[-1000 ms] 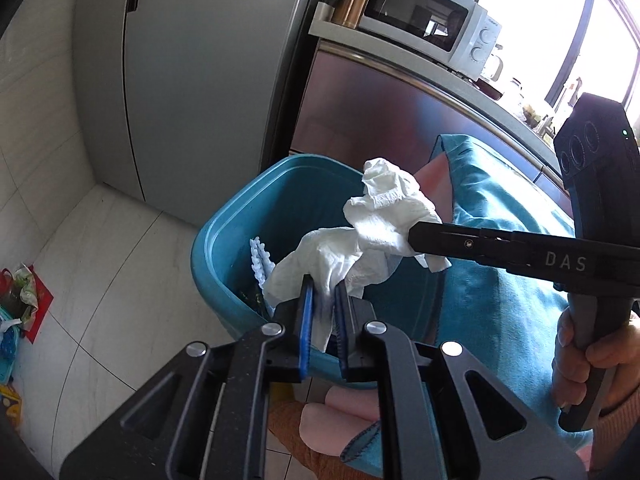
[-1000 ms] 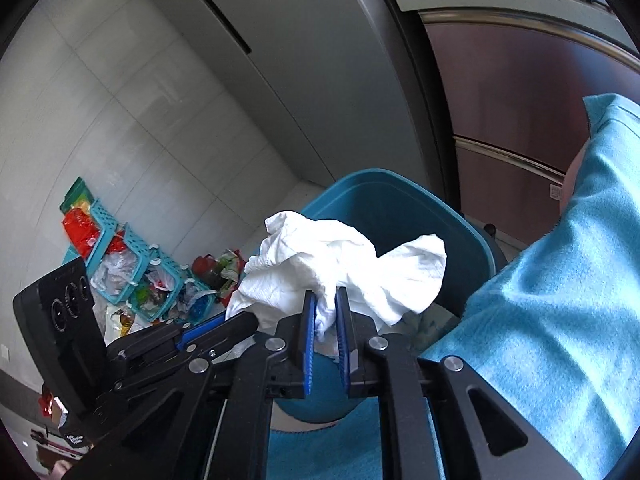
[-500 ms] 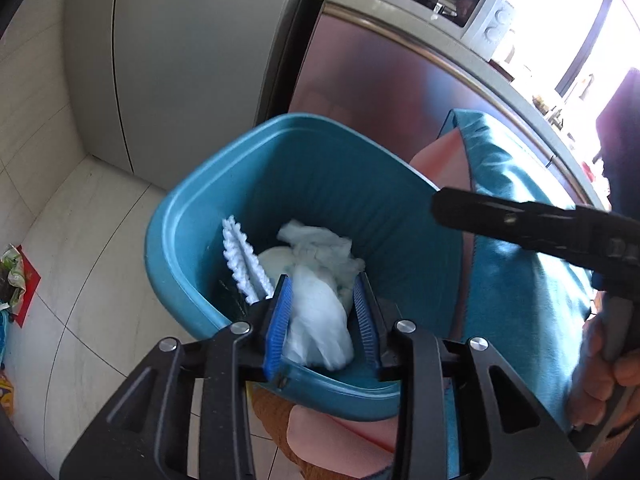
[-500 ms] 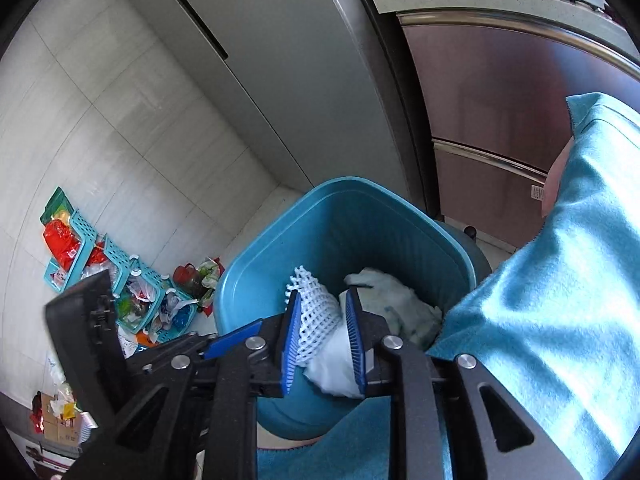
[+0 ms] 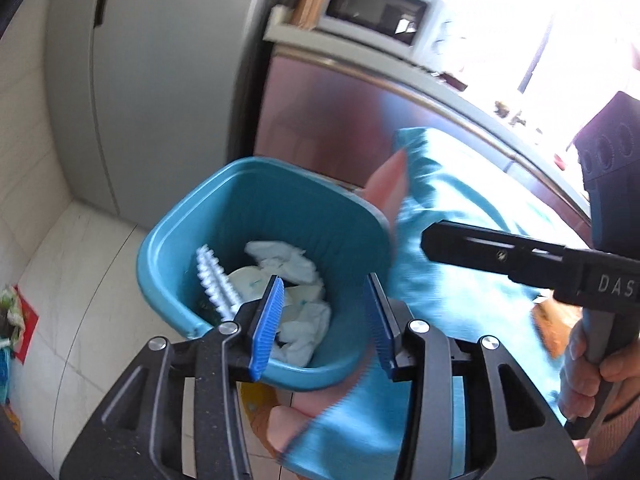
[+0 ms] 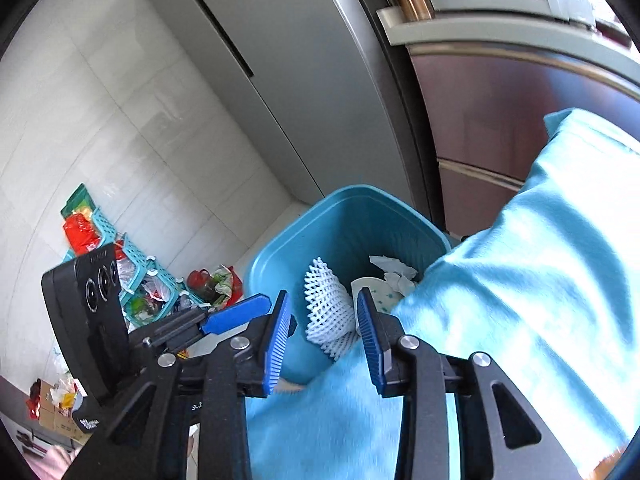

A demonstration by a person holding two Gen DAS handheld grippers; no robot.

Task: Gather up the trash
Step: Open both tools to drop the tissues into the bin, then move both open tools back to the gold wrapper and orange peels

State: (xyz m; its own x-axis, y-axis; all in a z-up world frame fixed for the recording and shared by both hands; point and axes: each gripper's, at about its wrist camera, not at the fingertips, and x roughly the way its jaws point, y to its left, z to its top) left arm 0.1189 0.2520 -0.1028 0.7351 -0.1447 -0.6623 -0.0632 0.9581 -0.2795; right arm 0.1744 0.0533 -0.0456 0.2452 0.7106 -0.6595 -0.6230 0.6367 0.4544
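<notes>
Left wrist, crumpled white tissue [image 5: 298, 264], blue bin [image 5: 224, 184]

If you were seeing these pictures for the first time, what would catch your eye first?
First, the teal plastic waste bin at the centre of both views, with crumpled white tissue and white foam netting lying inside. Next, the blue-padded left gripper and right gripper above its near rim, fingers apart with nothing between them, having just been opening. A light blue cloth fills the right side.
</notes>
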